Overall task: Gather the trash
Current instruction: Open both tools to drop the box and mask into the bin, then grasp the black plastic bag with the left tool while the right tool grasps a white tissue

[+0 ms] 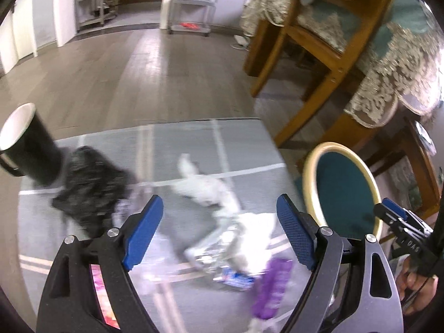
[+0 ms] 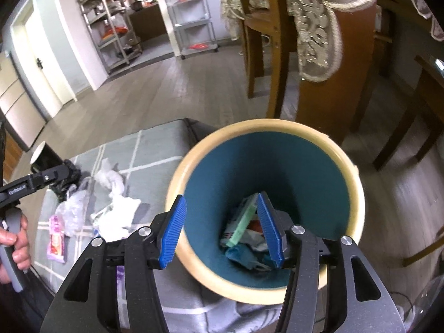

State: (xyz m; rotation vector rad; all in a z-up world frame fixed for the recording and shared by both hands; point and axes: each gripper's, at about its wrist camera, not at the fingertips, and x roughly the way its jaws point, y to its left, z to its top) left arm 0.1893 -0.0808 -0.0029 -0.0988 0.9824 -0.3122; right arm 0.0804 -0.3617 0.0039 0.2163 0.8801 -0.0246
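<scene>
Both views are lit by soft, even indoor light, brightest at the upper left, where pale walls and a doorway are slightly washed out. Strong fisheye bending is seen toward the edges, and the corners are cut off by a dark circular vignette. In the left wrist view, the litter on the grey mat (image 1: 177,144) is smeared by motion blur, while the left claw (image 1: 219,233) is rendered sharply. The right wrist view is crisper; the bin (image 2: 358,194) interior is shaded.

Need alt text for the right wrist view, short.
The open right gripper hangs empty over a teal bin with a cream rim, which already holds crumpled wrappers. To its left, white tissues, a clear bag and a pink packet lie on a grey checked mat.
</scene>
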